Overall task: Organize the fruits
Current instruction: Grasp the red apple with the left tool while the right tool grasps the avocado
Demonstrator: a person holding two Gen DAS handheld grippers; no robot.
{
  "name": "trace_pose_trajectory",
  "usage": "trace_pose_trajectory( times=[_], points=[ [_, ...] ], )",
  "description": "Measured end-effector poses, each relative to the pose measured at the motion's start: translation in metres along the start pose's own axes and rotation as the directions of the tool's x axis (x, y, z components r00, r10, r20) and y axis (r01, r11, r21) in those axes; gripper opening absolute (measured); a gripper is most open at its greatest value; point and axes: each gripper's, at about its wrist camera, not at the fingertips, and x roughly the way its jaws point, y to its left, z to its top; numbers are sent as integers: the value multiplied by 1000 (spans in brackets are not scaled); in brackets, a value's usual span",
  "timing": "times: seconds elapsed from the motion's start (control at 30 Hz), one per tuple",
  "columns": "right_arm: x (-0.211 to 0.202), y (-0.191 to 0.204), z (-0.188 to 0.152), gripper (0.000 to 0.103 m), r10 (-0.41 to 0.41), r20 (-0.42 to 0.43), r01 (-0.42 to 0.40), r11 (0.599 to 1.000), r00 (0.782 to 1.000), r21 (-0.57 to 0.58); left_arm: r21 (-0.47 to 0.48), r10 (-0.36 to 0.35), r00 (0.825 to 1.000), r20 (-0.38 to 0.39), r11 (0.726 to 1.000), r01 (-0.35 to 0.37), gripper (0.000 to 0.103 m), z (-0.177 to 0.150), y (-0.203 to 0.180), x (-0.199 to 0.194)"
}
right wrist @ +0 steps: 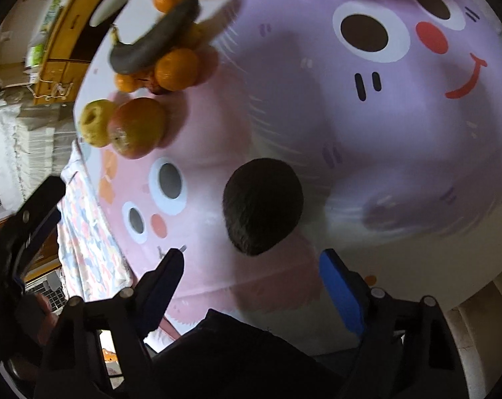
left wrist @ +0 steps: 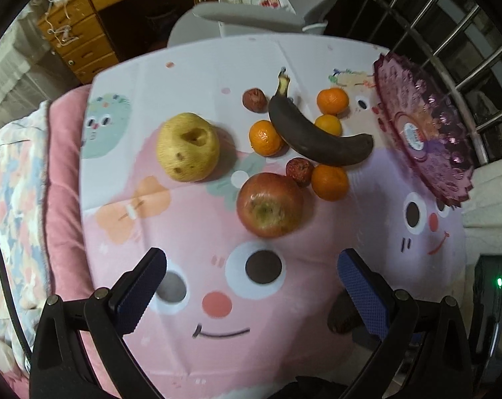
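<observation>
Fruits lie in a loose group on the surface (left wrist: 191, 66), which is covered by a cloth with cartoon faces. In your left wrist view the yellow pear (left wrist: 187, 146) sits left of centre, apart from the others. The red apple (left wrist: 270, 204) is in the middle of the frame, just below the dark banana (left wrist: 317, 138). Four oranges surround the banana: one at its left (left wrist: 265, 138), two at the upper right (left wrist: 332, 100) (left wrist: 329, 124), one below it (left wrist: 330, 182). A small red-brown fruit (left wrist: 254, 99) lies above the group and another one (left wrist: 299, 169) is between the apple and the lowest orange. The purple glass plate (left wrist: 423, 133) stands tilted at the right edge of the frame.

Your left tool (left wrist: 251, 286) hangs over the cloth below the apple, its jaws wide apart and nothing between them. Your right tool (right wrist: 251, 266) is also over the cloth, jaws apart and gripping nothing; a dark oval shape (right wrist: 262, 206) lies on the cloth just beyond its tips, and I cannot tell what it is. In that view the fruit group is at the upper left
</observation>
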Motion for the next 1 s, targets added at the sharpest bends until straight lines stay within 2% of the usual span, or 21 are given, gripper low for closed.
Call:
trace_pose_trajectory(
  times=[0.2,0.47,0.57,0.77,0.83,0.9,1.0],
  points=[
    [19,0,10,75,-61,-28,61,998,998,1,2,-18,998,-57,1000,18,102,16,-4,46],
    [29,0,22,68,-103,-45,103,994,994,-22,-15,-36,995,-94,999,35,101,27,-6,82],
    [30,4,26,67,-113,-44,111,993,993,-39,-23,-42,994,-102,999,40,96,30,-5,89],
    [34,12,32,58,-127,-48,123,990,991,-76,-34,-68,991,-111,997,65,87,34,0,98],
    [34,13,32,58,-134,-50,129,988,990,-83,-39,-87,990,-110,996,84,82,35,0,101],
    [34,14,32,58,-136,-49,131,988,990,-86,-50,-123,987,-108,992,118,71,34,1,103],
    [35,15,32,57,-136,-50,131,987,989,-91,-54,-137,985,-101,990,132,68,31,3,108]
  ],
)
